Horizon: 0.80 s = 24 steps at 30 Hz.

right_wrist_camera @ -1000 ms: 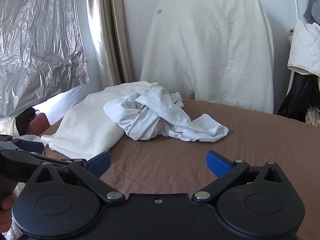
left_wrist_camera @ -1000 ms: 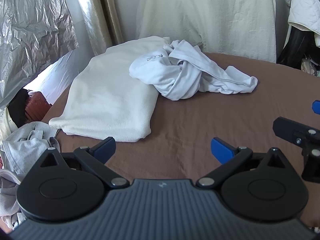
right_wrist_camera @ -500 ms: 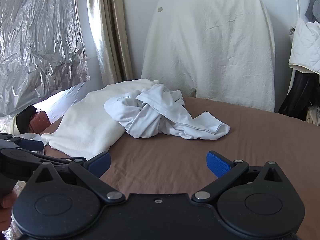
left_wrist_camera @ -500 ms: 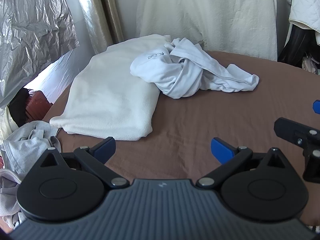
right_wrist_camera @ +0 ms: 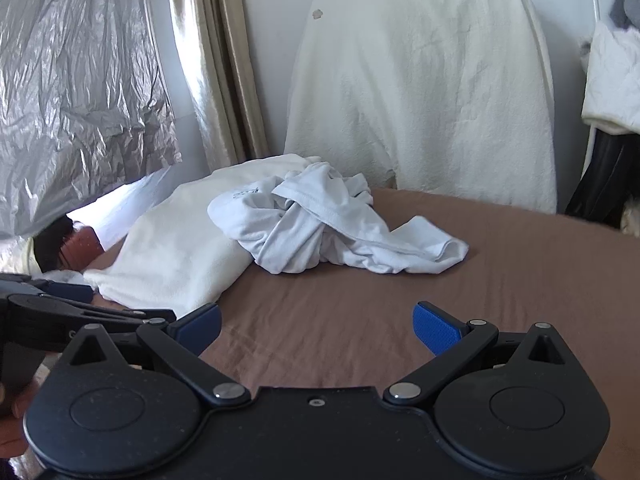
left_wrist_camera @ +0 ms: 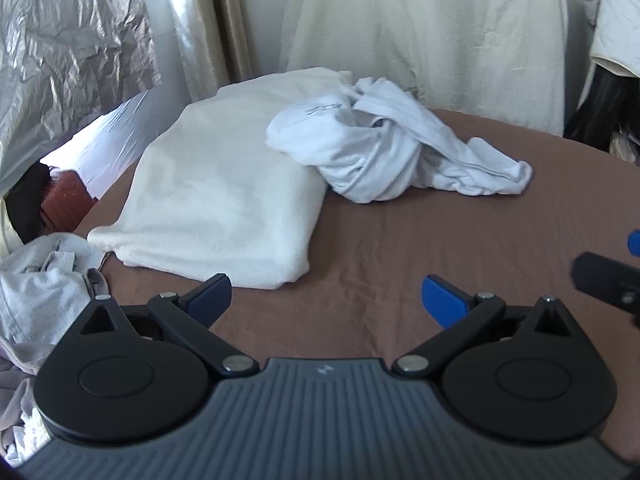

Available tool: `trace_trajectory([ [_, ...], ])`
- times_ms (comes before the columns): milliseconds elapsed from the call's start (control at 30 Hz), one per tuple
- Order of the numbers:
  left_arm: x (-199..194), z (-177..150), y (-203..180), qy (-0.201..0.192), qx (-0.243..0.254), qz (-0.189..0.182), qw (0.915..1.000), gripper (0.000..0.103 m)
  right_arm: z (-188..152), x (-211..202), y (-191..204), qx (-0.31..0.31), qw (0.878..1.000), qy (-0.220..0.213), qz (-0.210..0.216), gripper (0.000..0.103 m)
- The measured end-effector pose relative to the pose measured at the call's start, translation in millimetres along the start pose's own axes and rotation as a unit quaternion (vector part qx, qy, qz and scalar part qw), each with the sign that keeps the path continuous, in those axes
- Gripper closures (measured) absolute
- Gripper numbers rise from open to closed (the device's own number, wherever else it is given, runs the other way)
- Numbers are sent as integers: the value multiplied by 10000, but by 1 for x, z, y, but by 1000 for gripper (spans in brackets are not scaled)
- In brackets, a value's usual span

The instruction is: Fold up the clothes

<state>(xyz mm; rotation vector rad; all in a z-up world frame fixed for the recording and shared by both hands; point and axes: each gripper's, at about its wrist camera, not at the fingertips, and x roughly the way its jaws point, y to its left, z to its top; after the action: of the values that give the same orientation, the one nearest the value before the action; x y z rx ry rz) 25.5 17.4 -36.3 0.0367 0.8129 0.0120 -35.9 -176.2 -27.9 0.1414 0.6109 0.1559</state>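
A crumpled white shirt (left_wrist_camera: 384,152) (right_wrist_camera: 320,232) lies in a heap on the brown sheet (left_wrist_camera: 400,264) (right_wrist_camera: 400,320), partly resting on a folded cream blanket (left_wrist_camera: 216,200) (right_wrist_camera: 176,248). My left gripper (left_wrist_camera: 326,300) hovers open over the bare sheet, well short of the shirt, with nothing between its blue pads. My right gripper (right_wrist_camera: 316,326) is open too, empty, and also nearer than the shirt. The right gripper's edge shows at the right of the left wrist view, and the left gripper's arm shows at the left of the right wrist view.
A cream-covered chair back (right_wrist_camera: 420,92) stands behind the shirt. Silver foil sheeting (right_wrist_camera: 80,80) and a curtain (right_wrist_camera: 212,60) hang at the left. A pile of grey clothes (left_wrist_camera: 36,292) lies off the bed's left edge. Garments (right_wrist_camera: 612,80) hang at the far right.
Both grippers have lifted and pulled slightly back, so the shirt sits a little lower in both views. Their fingers stay spread the same. The shirt and blanket have not moved.
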Motion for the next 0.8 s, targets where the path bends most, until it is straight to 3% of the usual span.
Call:
trace_trajectory([
  [200,39,11,17,99,-210,-254,9994,2,-9,28,-25,786,9962,-2,374,0],
  [333,75,51,29,-140,-578,-516,9969,2,3,62,-45,1330,9896,35,543,0],
  [467,124,101,31,-463,-549,-332,9969,3,26,101,-67,1867,9793,69,775,0],
  [533,147,110,27,-736,-428,-139,9963,3,35,122,-75,1960,9766,21,890,0],
  [633,177,100,29,-1000,-505,-224,9935,3,37,161,-96,2493,9633,67,994,0],
  [700,193,90,37,-1064,-687,-644,9899,3,27,183,-114,2983,9499,94,929,0],
  [800,208,100,50,-934,-815,-948,9877,3,9,203,-139,3620,9292,51,748,0],
])
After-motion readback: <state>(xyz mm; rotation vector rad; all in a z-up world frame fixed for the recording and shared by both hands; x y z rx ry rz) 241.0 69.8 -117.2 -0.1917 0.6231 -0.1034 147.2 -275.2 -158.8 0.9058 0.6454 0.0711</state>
